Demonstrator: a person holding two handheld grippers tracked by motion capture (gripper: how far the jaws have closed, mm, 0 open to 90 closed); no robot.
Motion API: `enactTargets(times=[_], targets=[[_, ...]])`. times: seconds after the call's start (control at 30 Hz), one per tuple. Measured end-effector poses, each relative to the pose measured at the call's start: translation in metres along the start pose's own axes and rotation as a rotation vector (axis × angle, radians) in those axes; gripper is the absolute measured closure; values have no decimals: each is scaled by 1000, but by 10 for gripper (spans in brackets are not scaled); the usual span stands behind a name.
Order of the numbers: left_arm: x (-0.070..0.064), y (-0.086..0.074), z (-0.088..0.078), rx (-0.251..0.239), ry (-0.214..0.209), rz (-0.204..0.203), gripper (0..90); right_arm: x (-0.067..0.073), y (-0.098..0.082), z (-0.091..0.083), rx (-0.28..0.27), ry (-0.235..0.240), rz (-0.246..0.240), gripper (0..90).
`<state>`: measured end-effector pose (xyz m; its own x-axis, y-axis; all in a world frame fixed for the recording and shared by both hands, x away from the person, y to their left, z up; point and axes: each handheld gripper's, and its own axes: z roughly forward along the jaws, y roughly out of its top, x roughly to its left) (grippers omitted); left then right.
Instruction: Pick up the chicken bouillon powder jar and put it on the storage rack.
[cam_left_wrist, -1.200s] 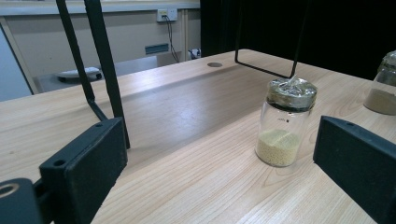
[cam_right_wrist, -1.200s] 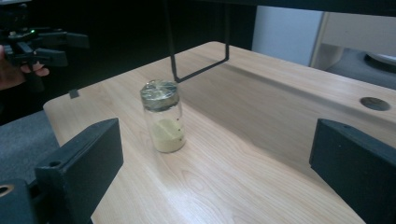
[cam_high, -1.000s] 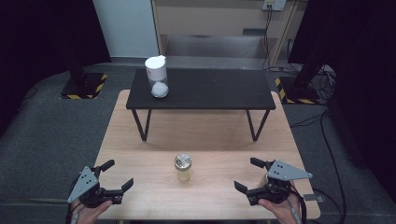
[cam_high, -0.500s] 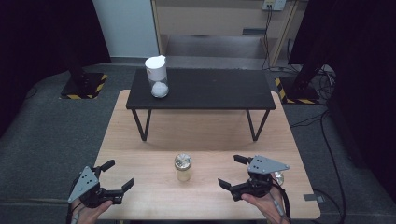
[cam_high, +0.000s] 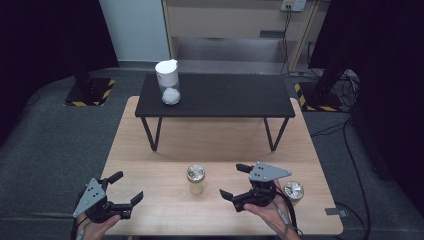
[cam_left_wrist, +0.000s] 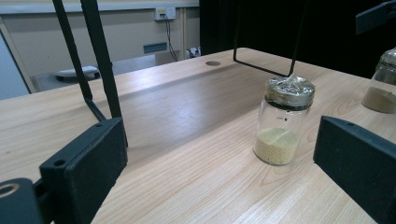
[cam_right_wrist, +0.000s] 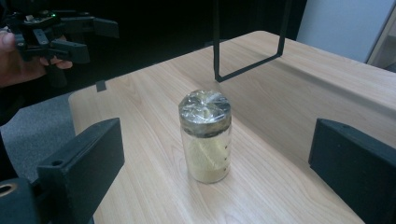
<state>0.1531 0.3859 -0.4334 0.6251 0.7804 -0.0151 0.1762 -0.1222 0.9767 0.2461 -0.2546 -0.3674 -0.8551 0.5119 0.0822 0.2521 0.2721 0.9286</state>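
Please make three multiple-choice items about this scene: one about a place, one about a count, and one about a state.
1. Where does the white container stand?
A. on the black bench's left end
B. on the floor
C. beside the right gripper

2. How many glass jars stand on the wooden table?
A. one
B. two
C. four

3. How are the jaws of the right gripper?
A. shut on a jar
B. shut on nothing
C. open, with nothing between them

Answers:
1 A, it stands on the black bench at its left end.
2 B, the middle jar and the jar behind the right hand.
3 C, the right gripper view shows its jaws wide apart, short of the middle jar.
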Motion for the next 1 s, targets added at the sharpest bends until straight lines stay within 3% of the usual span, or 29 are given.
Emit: enactTargets(times=[0.5,1.0], targets=[[1,0,0,-1,-5,1,17,-4,19,46,38,46,-27,42],[1,0,0,0,-6,1,17,-10,12,75,73,48,-17,45]])
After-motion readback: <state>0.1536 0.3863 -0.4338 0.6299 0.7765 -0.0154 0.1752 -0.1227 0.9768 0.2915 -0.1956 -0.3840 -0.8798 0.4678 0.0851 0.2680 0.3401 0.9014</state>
